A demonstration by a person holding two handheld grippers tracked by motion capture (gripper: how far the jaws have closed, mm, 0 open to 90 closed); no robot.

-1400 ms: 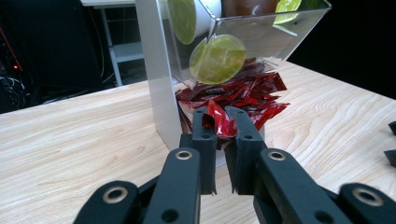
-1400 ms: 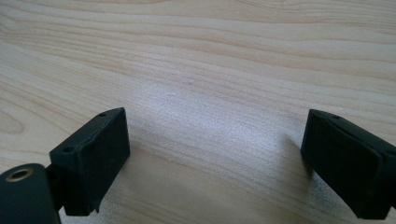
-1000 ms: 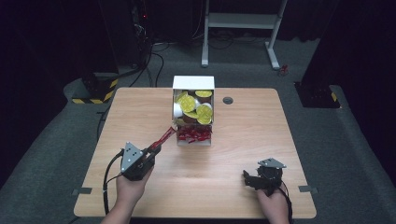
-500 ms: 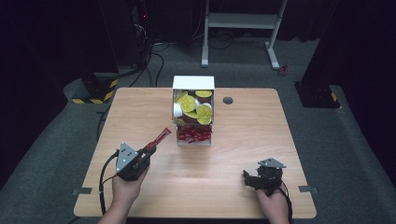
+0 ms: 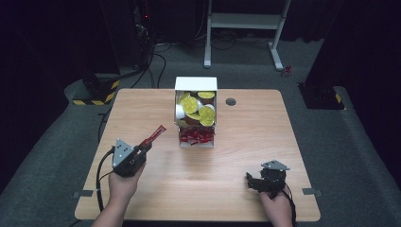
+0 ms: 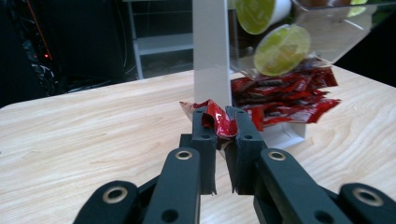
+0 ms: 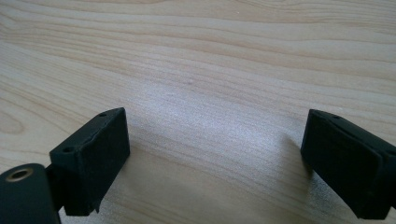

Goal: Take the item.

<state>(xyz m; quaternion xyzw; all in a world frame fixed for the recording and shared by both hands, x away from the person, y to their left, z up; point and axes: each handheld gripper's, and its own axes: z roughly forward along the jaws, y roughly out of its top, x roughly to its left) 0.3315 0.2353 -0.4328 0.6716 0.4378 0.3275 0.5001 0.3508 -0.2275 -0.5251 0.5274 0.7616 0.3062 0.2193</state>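
- Dark floor and black equipment are surrounding the pale wooden table (image 5: 142, 109) where I am working.
- I am holding my left gripper (image 5: 142, 150) near the table's 8 o'clock edge, its jaws pressed together on a red sachet (image 6: 217, 119).
- That red sachet (image 5: 154, 135) is sticking out toward 1 o'clock, off the tabletop and well apart from the dispenser.
- At the table's 12 o'clock, a white dispenser box (image 5: 196, 84) is holding yellow-lidded cups (image 5: 206, 114) above a pile of red sachets (image 5: 196, 137).
- I am resting my right gripper (image 7: 215, 163) near 5 o'clock, jaws spread wide over bare wood.
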